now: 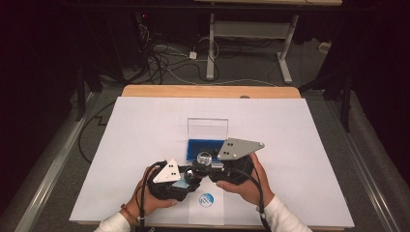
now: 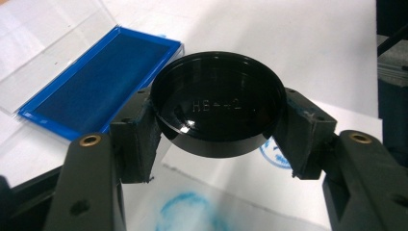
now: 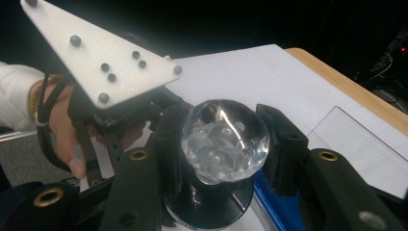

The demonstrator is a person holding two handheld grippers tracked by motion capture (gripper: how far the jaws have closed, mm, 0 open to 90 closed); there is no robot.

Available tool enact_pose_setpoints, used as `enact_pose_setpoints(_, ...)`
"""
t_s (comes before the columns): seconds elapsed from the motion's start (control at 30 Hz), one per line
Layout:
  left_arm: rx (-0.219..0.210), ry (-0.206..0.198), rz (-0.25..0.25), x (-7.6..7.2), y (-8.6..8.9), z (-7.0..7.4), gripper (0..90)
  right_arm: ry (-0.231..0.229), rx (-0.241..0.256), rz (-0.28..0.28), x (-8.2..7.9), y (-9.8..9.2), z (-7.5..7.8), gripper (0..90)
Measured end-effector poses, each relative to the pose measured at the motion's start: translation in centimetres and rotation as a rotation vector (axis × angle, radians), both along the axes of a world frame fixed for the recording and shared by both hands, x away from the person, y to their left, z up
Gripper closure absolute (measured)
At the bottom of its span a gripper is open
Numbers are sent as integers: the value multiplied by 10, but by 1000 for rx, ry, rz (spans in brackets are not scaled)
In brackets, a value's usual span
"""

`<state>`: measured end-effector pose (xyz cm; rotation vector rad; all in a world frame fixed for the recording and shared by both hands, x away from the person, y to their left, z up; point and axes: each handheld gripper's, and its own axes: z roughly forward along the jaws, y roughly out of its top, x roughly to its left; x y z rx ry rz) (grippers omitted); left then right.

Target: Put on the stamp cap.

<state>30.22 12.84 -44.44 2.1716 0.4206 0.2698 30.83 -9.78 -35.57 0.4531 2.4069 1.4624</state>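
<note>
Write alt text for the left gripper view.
The left claw grips a round black stamp base by its sides, underside facing the camera. Behind it lies an open blue ink pad on white paper with blue stamp marks.

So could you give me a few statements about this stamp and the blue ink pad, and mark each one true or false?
1. The left gripper clamps the stamp's round black base. True.
2. The right gripper has its jaws at the stamp's clear faceted knob. True.
3. The ink pad has a red pad. False: it is blue.
4. The ink pad's clear lid is shut. False: it stands open.
5. A blue stamped mark shows on the white paper. True.
</note>
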Motion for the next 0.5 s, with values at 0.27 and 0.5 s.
enact_pose_setpoints(0.27,6,-19,11,-1,-7,1,366,25,13,-6,2,0,-6,567)
enact_pose_setpoints(0.5,-12,-30,18,-3,-7,5,366,25,6,-3,0,5,-11,568)
